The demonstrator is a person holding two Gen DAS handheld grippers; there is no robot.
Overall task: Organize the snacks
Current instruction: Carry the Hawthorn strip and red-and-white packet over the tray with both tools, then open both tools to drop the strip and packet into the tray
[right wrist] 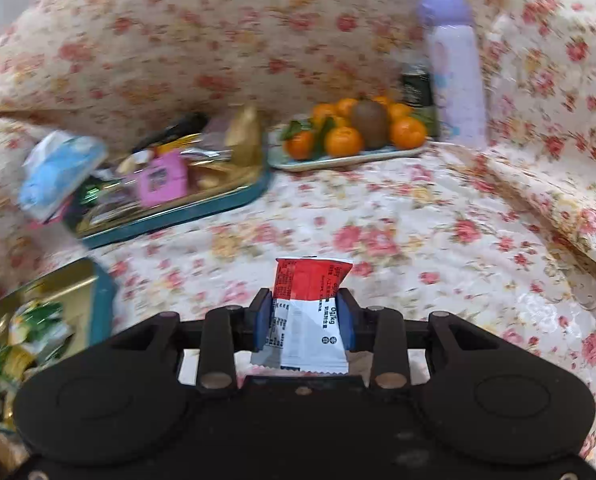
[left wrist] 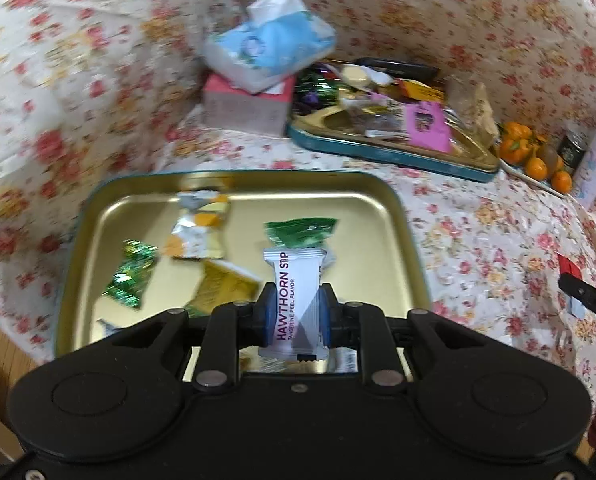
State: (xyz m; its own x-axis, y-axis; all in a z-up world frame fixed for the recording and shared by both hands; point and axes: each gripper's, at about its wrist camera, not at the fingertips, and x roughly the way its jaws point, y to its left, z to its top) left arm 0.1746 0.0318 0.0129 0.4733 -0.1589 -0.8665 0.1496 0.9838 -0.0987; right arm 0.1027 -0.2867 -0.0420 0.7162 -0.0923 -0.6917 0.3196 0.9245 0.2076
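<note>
Gold tin tray (left wrist: 362,200) on seemingly sofa-like floral cloth (left wrist: 478,240)

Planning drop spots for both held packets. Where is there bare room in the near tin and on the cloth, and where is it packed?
Near tin: its right side, beyond the green packet, shows bare gold floor; left and centre hold several wrappers. The floral cloth between the far tin, fruit plate and near tin is bare. The far tin is heaped full.
</note>
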